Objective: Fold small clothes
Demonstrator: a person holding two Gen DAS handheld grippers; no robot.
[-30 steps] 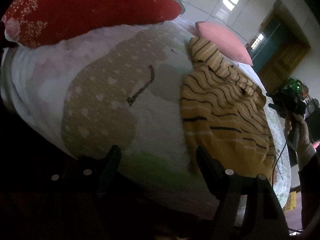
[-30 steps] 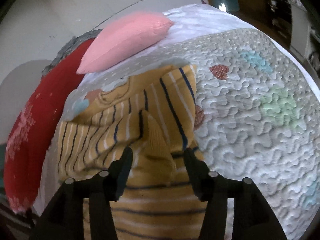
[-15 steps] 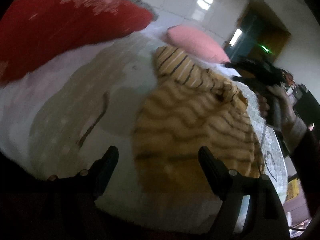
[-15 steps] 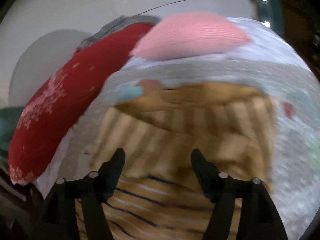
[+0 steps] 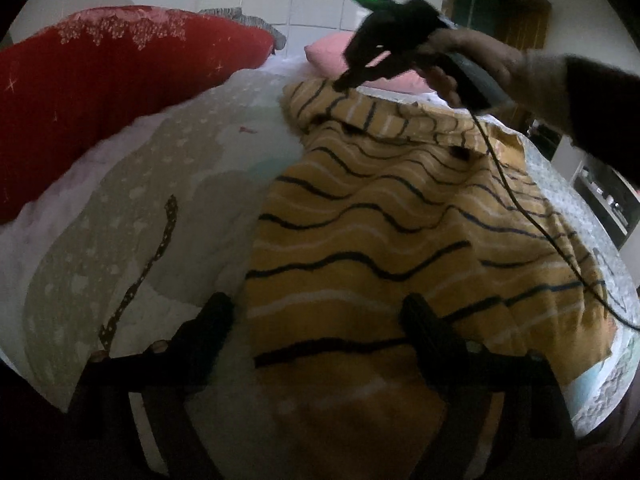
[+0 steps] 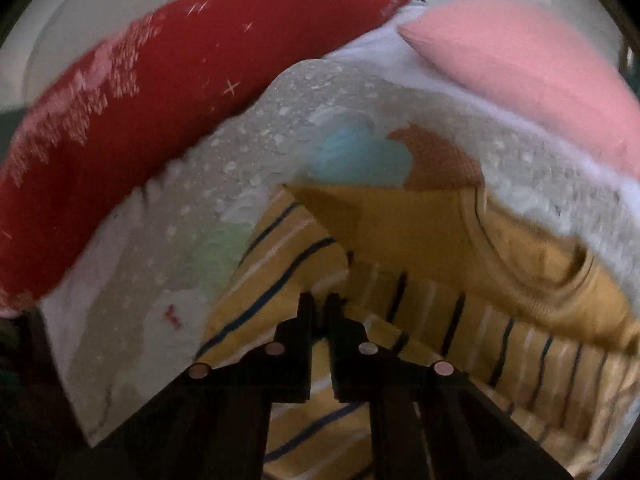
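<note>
A mustard-yellow top with dark and white stripes (image 5: 400, 220) lies spread on the quilted bed, its neckline at the far end. My left gripper (image 5: 316, 312) is open and low at the near hem, its fingers either side of the hem's left part. My right gripper (image 6: 319, 300) is shut on the top's far left shoulder or sleeve area (image 6: 280, 280). In the left wrist view the right gripper (image 5: 344, 82) comes in from the upper right, held by a hand, with its tips on the fabric near the neck.
A big red pillow (image 5: 100, 80) lies along the left of the bed and a pink pillow (image 6: 520, 64) at the far end. The pale quilt (image 5: 140, 200) has a dark printed line. A black cable (image 5: 520, 200) trails across the top. Dark furniture stands right.
My right gripper has moved to the top's far shoulder and shut on the fabric. My left gripper has swung right and closer to the near hem, still open.
</note>
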